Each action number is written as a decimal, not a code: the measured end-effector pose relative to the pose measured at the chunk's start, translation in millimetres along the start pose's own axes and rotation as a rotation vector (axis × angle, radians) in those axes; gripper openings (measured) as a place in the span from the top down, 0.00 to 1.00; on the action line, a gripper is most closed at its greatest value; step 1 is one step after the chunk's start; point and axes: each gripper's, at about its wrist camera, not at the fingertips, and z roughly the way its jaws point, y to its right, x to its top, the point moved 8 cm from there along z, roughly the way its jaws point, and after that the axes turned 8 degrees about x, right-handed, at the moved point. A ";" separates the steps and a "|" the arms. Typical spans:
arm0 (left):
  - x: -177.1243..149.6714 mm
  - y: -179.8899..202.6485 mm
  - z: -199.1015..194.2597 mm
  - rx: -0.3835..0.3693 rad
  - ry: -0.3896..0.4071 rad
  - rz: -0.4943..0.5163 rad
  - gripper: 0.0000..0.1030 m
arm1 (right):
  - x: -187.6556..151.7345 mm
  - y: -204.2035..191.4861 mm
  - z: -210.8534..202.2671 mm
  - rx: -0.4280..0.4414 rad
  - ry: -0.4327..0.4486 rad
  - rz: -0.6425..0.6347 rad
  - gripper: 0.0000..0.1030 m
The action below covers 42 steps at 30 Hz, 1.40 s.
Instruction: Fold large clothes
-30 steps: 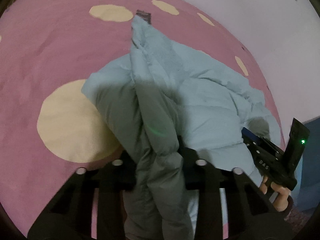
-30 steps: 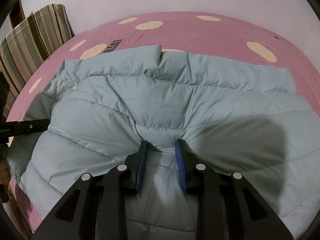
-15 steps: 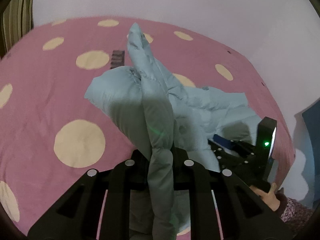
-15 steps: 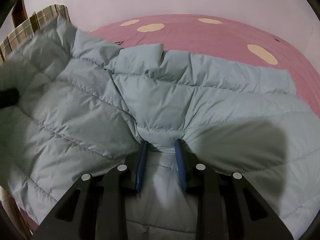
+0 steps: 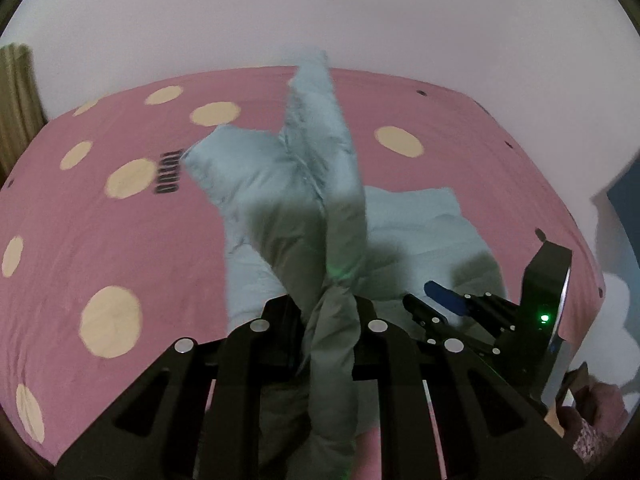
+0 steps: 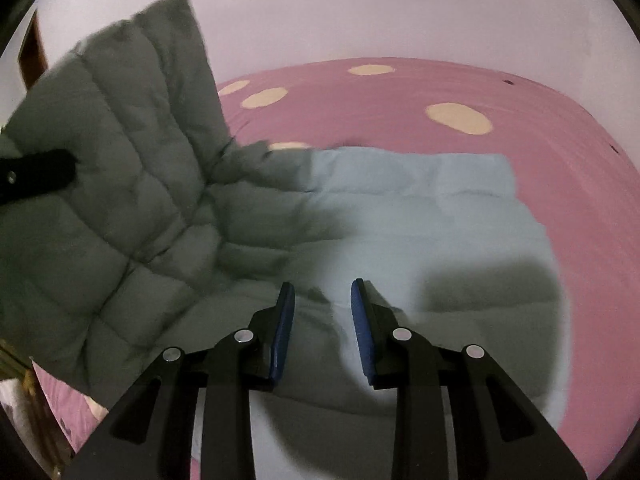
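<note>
A light blue quilted puffer jacket (image 6: 420, 208) lies on a pink bed sheet with cream dots (image 6: 400, 92). My left gripper (image 5: 330, 308) is shut on a bunched edge of the jacket (image 5: 316, 200) and holds that side lifted high, standing up over the flat part. That lifted flap (image 6: 120, 160) fills the left of the right wrist view, with the left gripper's finger (image 6: 36, 174) on it. My right gripper (image 6: 322, 300) is open, its blue pads just above the jacket's near part, holding nothing. It also shows in the left wrist view (image 5: 444, 300).
The sheet (image 5: 100, 240) carries a small dark printed label (image 5: 168, 172). A pale wall (image 5: 320, 12) runs behind the bed. A wooden post (image 6: 34, 56) stands at far left. A person's hand in a patterned sleeve (image 5: 592, 432) is at lower right.
The left gripper has raised the jacket's side higher and swung it toward the middle. The right gripper has let go of the jacket fold and opened.
</note>
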 end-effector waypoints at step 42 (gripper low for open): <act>-33.8 -2.7 11.3 -0.020 0.140 -0.131 0.43 | 18.4 41.2 -36.6 0.065 0.070 0.200 0.31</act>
